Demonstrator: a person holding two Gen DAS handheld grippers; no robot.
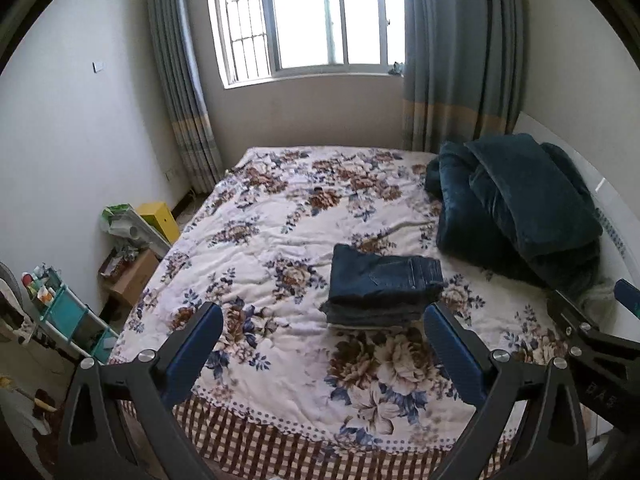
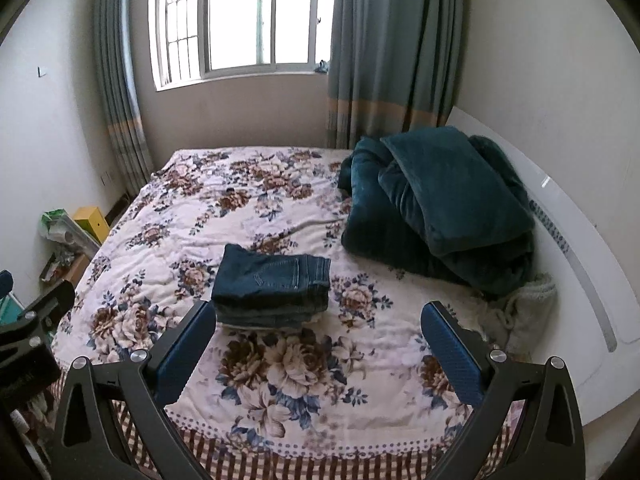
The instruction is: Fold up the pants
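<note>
Dark blue jeans lie folded in a compact stack on the floral bedspread, right of centre in the left wrist view and left of centre in the right wrist view. My left gripper is open and empty, held above the near part of the bed, short of the jeans. My right gripper is open and empty too, just short of the stack. The right gripper's body shows at the right edge of the left wrist view. The left gripper's body shows at the left edge of the right wrist view.
A heap of dark teal blankets lies at the bed's right side against a white headboard. A window with grey curtains is behind the bed. Boxes and a yellow case and a teal shelf cart stand on the floor at left.
</note>
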